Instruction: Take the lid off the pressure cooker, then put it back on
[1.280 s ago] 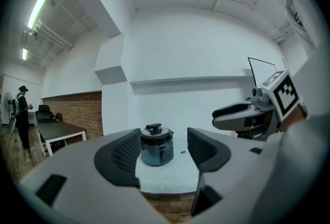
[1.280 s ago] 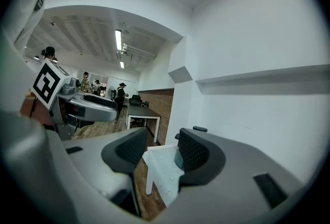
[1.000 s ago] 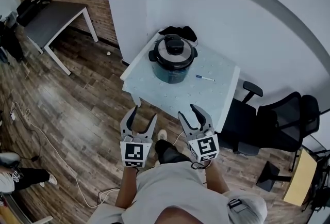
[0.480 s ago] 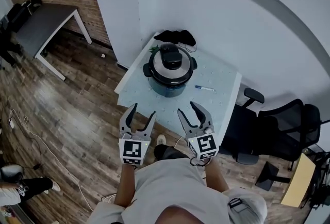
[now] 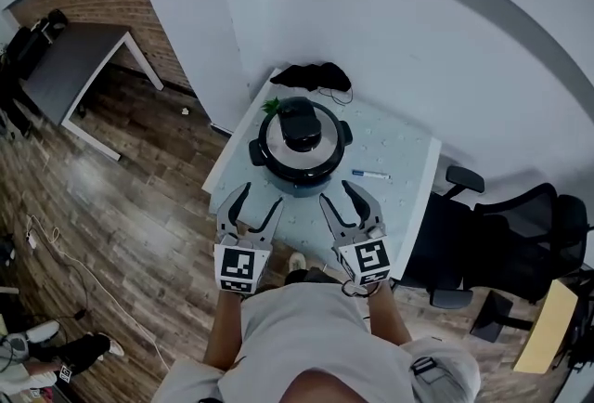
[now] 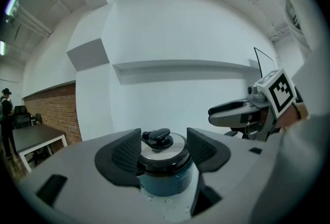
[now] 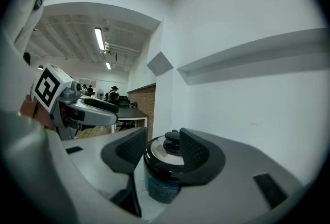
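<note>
Status: lid [image 5: 321, 147] is on the pressure cooker [image 5: 298, 183]. The unit stands on the white worktop [image 5: 405, 143], just ahead of both grippers and centred between them.

Your left gripper [image 5: 261, 198]: jaws apart, narrow gap, nothing held. Your right gripper [image 5: 339, 198]: jaws apart, nothing held. In each gripper view the cooker shows through the jaw gap but lies beyond the tips. No contact seen.

Surroundings, ref. grippers:
- Pen [image 5: 370, 175] lies flat on the worktop ahead of the right gripper, near the cooker on its right.
- Black cloth bundle [image 5: 311, 75] is beyond the cooker, at the far edge by the wall.
- Small green item [image 5: 271, 105] is at the cooker's far-left side; type unclear.
- Office chair [image 5: 520, 239] is well to the right of the right gripper, off the worktop.
- Dark desk [image 5: 65, 67] is far left, by the brick wall [image 5: 130, 6].
- A person's legs [image 5: 56, 357] are behind and left of the left gripper.
- Nothing lies between the jaws and the cooker.

Change vs. 1 s ago: both grippers were short of the worktop, over the wood floor [image 5: 139, 234]. Now the tips are over its near edge, with the cooker much closer. Jaw spread looks the same.

Markings: square black-and-white markers on both gripper cubes. The label on the cooker's blue body is too blurred to read.
</note>
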`<state>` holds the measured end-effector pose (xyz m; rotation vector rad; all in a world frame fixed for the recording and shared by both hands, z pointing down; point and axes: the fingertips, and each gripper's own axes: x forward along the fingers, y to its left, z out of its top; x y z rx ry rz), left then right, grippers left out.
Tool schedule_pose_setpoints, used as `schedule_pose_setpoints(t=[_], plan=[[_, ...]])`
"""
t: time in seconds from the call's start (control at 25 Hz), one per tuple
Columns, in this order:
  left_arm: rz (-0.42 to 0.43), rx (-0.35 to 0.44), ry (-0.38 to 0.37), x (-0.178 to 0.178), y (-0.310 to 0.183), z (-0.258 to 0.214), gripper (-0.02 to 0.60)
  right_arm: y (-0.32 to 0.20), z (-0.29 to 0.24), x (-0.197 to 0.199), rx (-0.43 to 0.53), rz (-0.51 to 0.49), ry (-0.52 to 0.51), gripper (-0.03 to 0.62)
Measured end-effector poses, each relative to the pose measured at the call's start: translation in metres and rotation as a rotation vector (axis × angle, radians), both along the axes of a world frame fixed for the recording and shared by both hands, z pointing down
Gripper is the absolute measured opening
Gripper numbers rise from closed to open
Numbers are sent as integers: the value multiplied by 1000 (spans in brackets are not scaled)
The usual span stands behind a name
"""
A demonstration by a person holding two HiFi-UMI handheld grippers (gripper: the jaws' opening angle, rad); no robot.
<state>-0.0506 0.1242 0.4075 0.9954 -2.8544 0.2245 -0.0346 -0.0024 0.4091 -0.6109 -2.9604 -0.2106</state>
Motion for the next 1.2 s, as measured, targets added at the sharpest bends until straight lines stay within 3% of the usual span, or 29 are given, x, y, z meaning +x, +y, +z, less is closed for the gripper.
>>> schedule_pose_setpoints(t=[0.64,1.2], plan=[[140,-74,41,-77,-46,7,278,-20,19,-57,-19,37,74,202],[413,-164,116,-140,-81,40,296,-29,46,-99,-31,233,145,202]])
